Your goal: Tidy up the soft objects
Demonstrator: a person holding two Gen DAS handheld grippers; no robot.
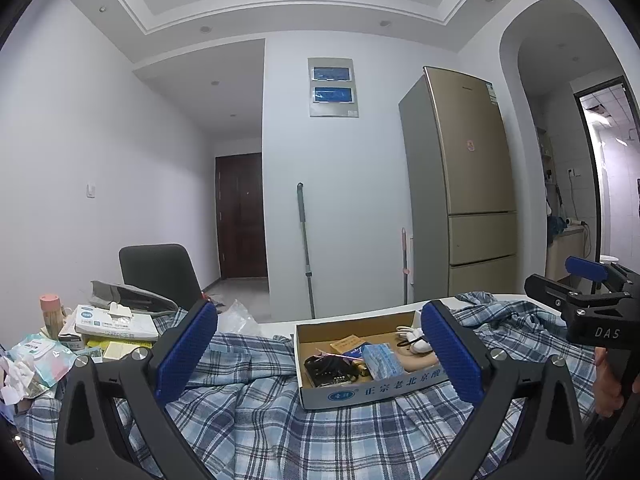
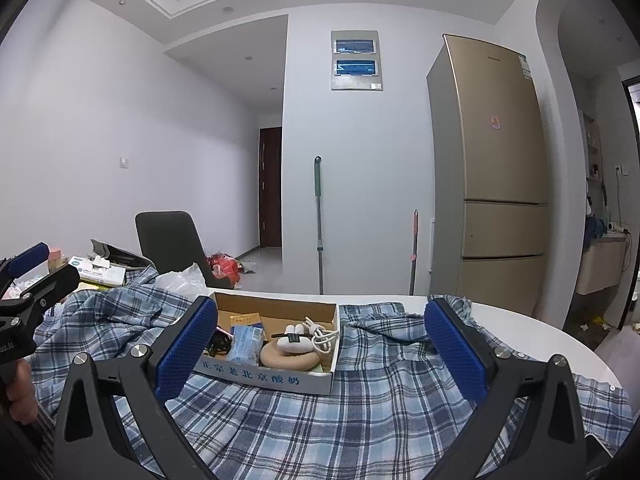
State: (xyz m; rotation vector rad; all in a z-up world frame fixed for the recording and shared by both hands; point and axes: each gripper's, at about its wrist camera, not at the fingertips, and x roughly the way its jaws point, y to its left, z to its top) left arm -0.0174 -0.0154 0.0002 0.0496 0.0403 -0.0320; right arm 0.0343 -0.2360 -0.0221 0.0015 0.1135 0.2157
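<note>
Plaid shirt (image 1: 280, 420), rumpled across the desk (image 2: 520, 320) beneath a cardboard box (image 2: 276, 378); left gripper (image 1: 320, 356) and right gripper (image 2: 320, 348) poised above it, jaws spread, empty; apparent step: approach; next: pinch cloth clear of the box.

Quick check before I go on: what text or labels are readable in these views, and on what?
"正宗老北京酸奶": front wall of the cardboard box.
"DAS": body of the right hand-held gripper.
Tissue pack: print too small to read.
Fridge brand and sticker: too blurred.
Booklet in the box: unreadable.

shirt (image 2: 320, 412): soft plaid cloth; box (image 2: 280, 378): matt cardboard; fridge (image 2: 492, 168): glossy metal
</note>
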